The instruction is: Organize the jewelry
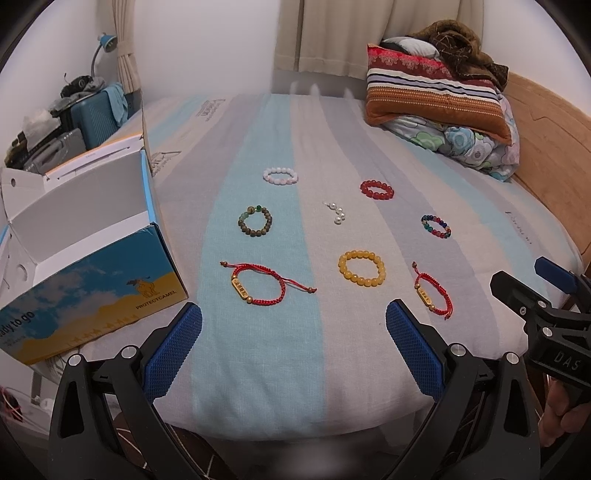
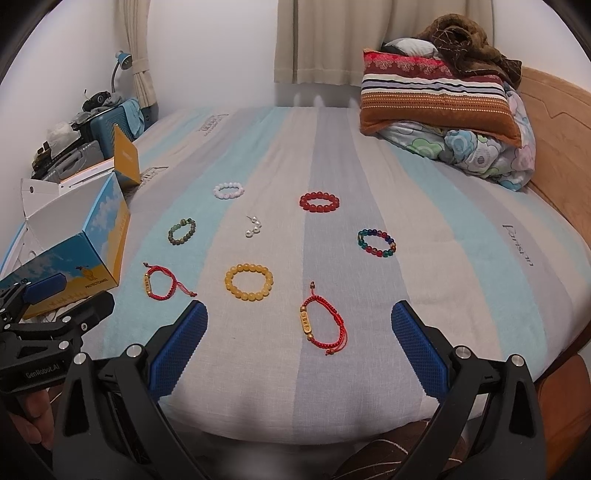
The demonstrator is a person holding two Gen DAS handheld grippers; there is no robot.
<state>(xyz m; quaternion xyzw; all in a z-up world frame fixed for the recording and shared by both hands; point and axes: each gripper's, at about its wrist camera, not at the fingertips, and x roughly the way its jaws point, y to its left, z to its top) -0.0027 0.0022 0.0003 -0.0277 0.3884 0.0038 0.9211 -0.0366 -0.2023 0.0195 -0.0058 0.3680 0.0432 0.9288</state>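
Observation:
Several bracelets lie on the striped bed sheet: a red cord bracelet nearest my left gripper, a yellow bead one, a second red cord one, green-brown, white, red bead and multicolour ones, plus pearl earrings. An open blue-and-yellow box stands at the left. My left gripper is open and empty above the near edge. My right gripper is open and empty, just short of the second red cord bracelet.
A striped pillow and a folded floral quilt lie at the bed's far right by the wooden headboard. Suitcases and a lamp stand beyond the box at the left. Curtains hang behind.

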